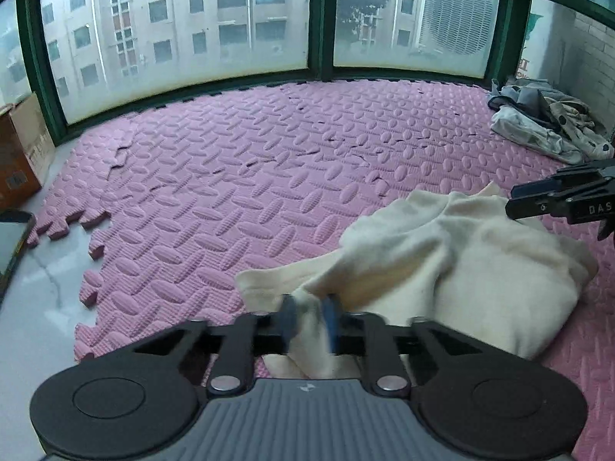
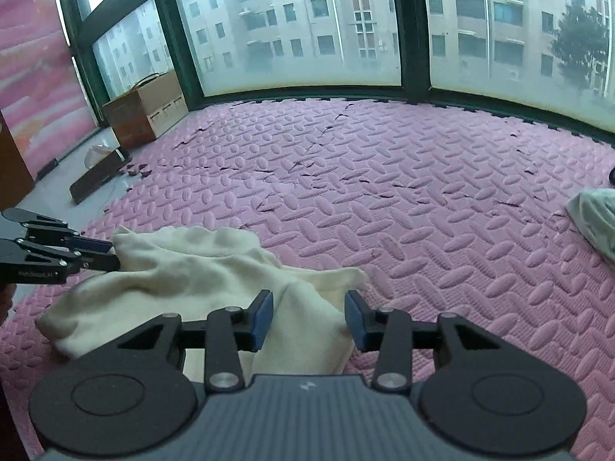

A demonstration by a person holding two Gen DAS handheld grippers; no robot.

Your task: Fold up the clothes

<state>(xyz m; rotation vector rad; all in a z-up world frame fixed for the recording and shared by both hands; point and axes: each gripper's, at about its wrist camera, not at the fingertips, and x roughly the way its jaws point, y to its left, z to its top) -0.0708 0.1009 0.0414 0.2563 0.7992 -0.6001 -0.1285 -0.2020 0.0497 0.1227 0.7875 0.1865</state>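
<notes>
A cream garment point(image 1: 453, 269) lies bunched on the pink foam mat point(image 1: 269, 176). My left gripper point(image 1: 311, 317) is shut on a fold at the garment's near edge. In the right wrist view the same garment point(image 2: 200, 280) lies at lower left, and my left gripper point(image 2: 109, 255) pinches its far left edge. My right gripper point(image 2: 309, 317) is open, its blue pads either side of a cream fold below it, gripping nothing. The right gripper also shows in the left wrist view point(image 1: 517, 199) at the right edge, above the garment.
A pile of grey and patterned clothes point(image 1: 546, 123) lies at the far right by the brick wall. A cardboard box point(image 1: 19, 146) stands at the left by the windows. A phone point(image 1: 11, 242) lies on the bare floor. The mat's jagged edge point(image 1: 92, 226) is at left.
</notes>
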